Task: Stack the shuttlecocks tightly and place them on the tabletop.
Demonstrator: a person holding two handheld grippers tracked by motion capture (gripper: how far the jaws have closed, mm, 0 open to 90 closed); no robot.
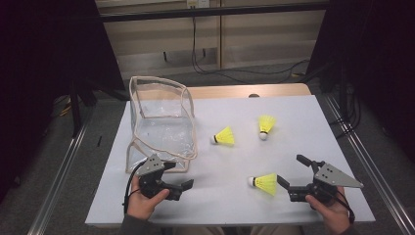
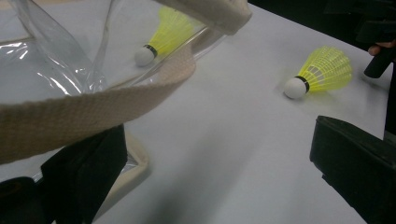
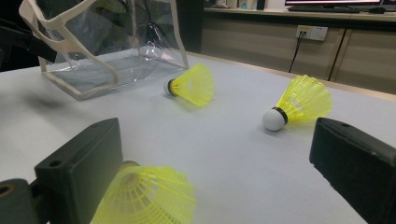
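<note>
Right of the clear bag [image 1: 161, 122], my right gripper [image 1: 288, 183] gapes around the nearest shuttlecock [image 1: 264, 183]; left gripper [image 1: 178, 183] open at the strap (feathers could crush).

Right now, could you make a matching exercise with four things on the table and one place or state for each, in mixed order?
Things:
1. clear bag
2. nearest shuttlecock
3. left gripper
4. farthest shuttlecock

Places or states:
A. lies just in front of the open right gripper
B. stands open at the left of the white table
C. lies toward the far right, cork end toward the person
D. open, close to the bag's cloth strap

Pairs: 1-B, 2-A, 3-D, 4-C
</note>
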